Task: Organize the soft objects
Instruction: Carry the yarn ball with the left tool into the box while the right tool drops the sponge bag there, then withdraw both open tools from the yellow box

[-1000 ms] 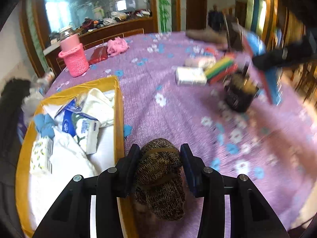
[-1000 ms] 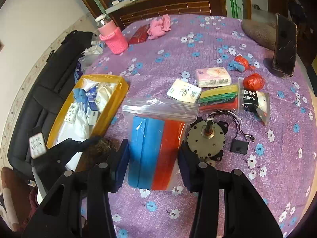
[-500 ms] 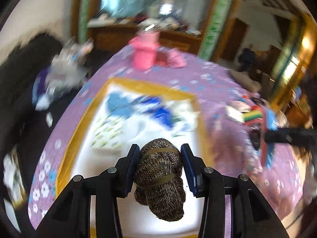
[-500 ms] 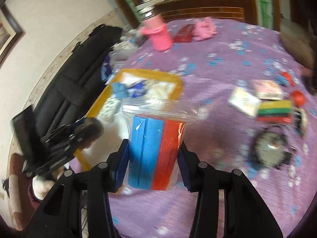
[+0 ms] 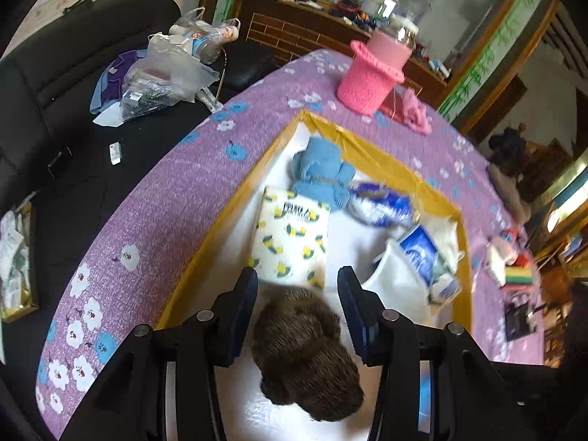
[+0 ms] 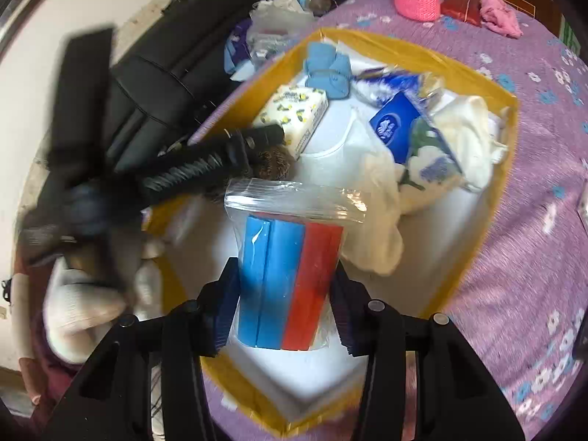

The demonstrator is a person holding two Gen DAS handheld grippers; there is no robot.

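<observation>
Left tool (image 5: pixel 296 294) over the yellow-rimmed box (image 5: pixel 386 169), fingers spread wide. Brown knit bundle (image 5: pixel 307 352) sits between them, gaps on both sides, not pinched; it looks blurred and lies over the white floor of the box at the near end.

Right tool (image 6: pixel 284 294) pinching a clear zip bag of sponges (image 6: pixel 290 279), two blue and one red, bag held upright above the near end of the same box (image 6: pixel 474 73). Both fingers press the bag sides.

In the right wrist view the left tool (image 6: pixel 257 139) is a blurred dark shape coming in from the left, brown bundle (image 6: pixel 272 165) just under its tip.

Inside the box: blue knit item (image 5: pixel 319 176) at the far corner, yellow-flowered tissue pack (image 5: pixel 290 239) just beside it, blue-and-white tissue packs (image 5: pixel 419 246) and white cloth (image 6: pixel 378 220) on the right half.

Purple flowered tabletop (image 5: pixel 154 198) carries the box. Pink knit basket (image 5: pixel 371 73) stands beyond the far corner of the box, pink cloth (image 5: pixel 415 110) near it. Striped colour pack (image 5: pixel 518 275) well off to the right. Black sofa (image 5: pixel 55 84) with plastic bags (image 5: pixel 165 70) left of the tabletop.
</observation>
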